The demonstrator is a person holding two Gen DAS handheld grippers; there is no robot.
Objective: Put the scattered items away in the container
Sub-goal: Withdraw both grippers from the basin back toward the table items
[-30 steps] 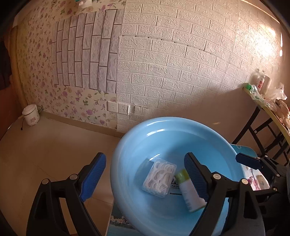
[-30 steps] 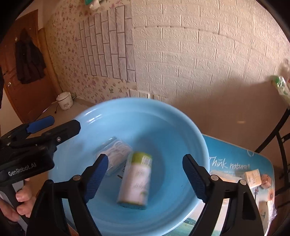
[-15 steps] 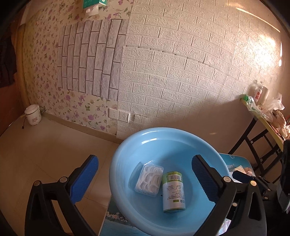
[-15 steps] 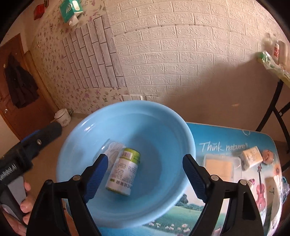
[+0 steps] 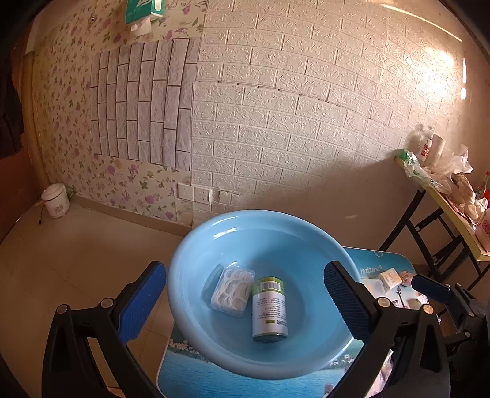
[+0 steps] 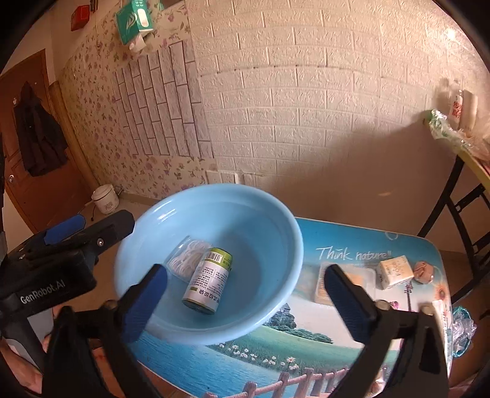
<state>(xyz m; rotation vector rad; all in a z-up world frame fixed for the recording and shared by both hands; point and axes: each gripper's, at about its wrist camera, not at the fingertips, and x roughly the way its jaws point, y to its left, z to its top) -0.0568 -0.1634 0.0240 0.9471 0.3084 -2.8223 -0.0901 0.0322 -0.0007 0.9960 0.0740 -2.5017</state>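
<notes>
Light-blue basin (image 5: 196, 309), green-capped can (image 5: 269, 309) on its side, floss-pick box (image 5: 231, 287) beside.

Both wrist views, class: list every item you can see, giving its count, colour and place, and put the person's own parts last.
basin: one, light blue, on the table's left end
canister: one, white with green top, lying in basin
floss pick box: one, clear with white picks, in basin beside canister
table: one, landscape print
flat tray: one, clear with yellowish contents, on table right of basin
small box: one, cream, on table
rice cooker: one, white, on floor
tissue pack: one, green, on wall
left gripper: black with blue pads, open
right gripper: same, open
</notes>
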